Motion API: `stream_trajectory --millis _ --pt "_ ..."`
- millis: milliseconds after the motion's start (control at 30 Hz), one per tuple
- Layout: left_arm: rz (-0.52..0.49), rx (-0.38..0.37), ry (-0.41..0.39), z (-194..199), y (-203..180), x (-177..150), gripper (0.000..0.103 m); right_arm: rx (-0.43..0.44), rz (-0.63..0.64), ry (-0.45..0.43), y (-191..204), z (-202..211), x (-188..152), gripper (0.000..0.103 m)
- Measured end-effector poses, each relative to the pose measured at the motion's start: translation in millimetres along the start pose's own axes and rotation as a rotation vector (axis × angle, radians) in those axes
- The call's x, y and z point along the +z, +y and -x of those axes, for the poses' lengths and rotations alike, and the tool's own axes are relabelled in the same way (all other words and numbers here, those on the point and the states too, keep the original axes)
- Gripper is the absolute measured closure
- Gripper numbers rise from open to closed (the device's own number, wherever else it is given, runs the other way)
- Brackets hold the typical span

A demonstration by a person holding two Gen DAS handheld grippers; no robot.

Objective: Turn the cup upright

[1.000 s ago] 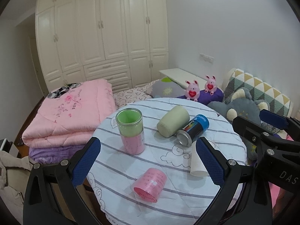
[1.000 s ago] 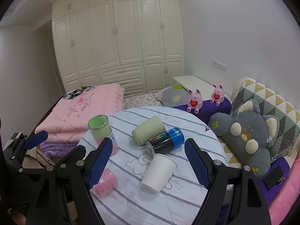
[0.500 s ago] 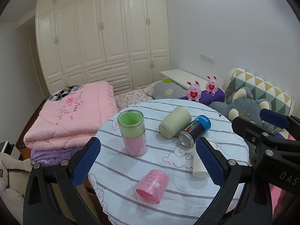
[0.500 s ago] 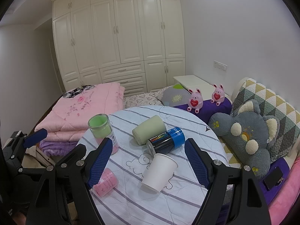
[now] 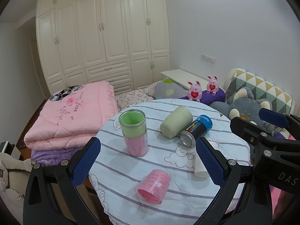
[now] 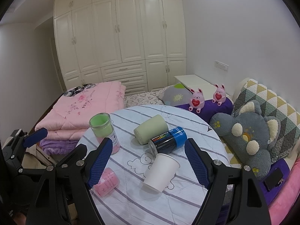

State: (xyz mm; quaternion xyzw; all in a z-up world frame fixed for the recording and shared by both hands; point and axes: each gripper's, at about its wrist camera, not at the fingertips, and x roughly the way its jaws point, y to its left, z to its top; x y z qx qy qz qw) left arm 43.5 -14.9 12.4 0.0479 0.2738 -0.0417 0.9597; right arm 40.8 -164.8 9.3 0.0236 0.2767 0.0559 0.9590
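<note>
A white paper cup (image 6: 161,172) lies on its side on the round striped table (image 6: 150,202), between my right gripper's (image 6: 148,161) open fingers and a little beyond them. A pale green cup (image 6: 151,131) and a pink cup (image 6: 106,182) also lie on their sides. In the left wrist view the pink cup (image 5: 153,186) lies between and below my open left gripper (image 5: 148,158); the white cup (image 5: 201,166) is partly hidden behind its right finger. The green cup (image 5: 176,124) lies farther back. Both grippers are empty.
An upright green-and-pink tumbler (image 5: 134,132) stands at the table's left. A black and blue can (image 5: 196,130) lies beside the green cup. Folded pink quilt (image 5: 73,116) lies left of the table, plush toys and pillows (image 6: 249,138) to the right.
Both cameras have drifted slightly; the table and cups sit a little higher and nearer in view. No cup has moved. Both grippers stay open.
</note>
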Motion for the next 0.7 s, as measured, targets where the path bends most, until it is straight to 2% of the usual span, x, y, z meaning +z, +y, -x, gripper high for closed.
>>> stream_trajectory --millis 700 --pt "0.027 -0.043 0.037 -10.0 17.0 -5.0 0.0 0.013 0.015 0.008 10.8 -15.6 1.6 0.022"
